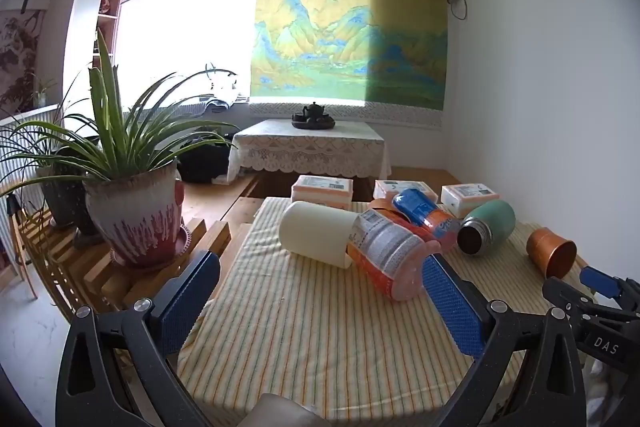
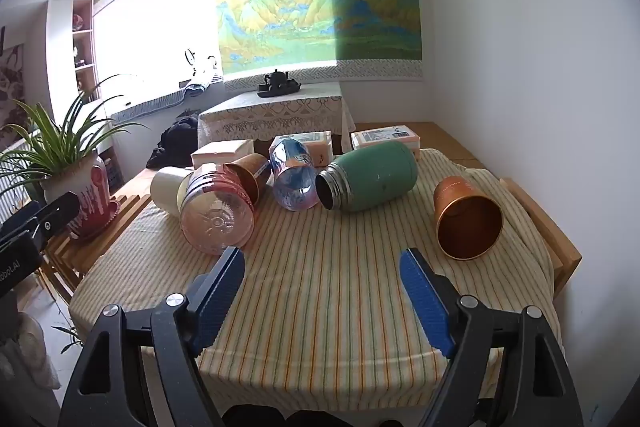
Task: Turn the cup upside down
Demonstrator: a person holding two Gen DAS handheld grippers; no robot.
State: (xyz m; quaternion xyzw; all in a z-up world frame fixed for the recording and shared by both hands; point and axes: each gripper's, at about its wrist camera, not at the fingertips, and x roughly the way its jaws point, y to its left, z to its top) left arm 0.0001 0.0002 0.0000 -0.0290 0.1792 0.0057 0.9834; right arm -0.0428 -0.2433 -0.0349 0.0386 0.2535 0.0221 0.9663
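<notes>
Two black grippers with blue ribbed pads hover low over the near edge of the yellow-striped tablecloth (image 2: 320,287), both with their jaws spread wide and nothing between them. From the right wrist view, the right gripper (image 2: 322,267) faces bare cloth, and the nearest thing beyond it is the copper-coloured metal cup (image 2: 466,217), lying on its side just ahead and to the right, its mouth turned toward the gripper and well apart from the rest. The left gripper (image 1: 320,287) has the clear pink plastic bottle with a printed label (image 1: 386,251) just beyond its right pad, and a cream cylindrical cup (image 1: 316,233) lying on its side, touching that bottle. Further back lie a green steel flask (image 2: 370,181), a blue-labelled bottle (image 2: 294,175) and a second copper cup (image 2: 246,173) wedged in the pile. Which cup is meant I cannot say; the lone copper one looks the easiest, to my eye. To do it well, I would swing the right gripper right, close on the wall near the rim rather than the smooth tapered base, lift clear of the cloth, then roll the wrist until the mouth faces down and set it flat; thin metal may slip, so a square, centred grip matters.
</notes>
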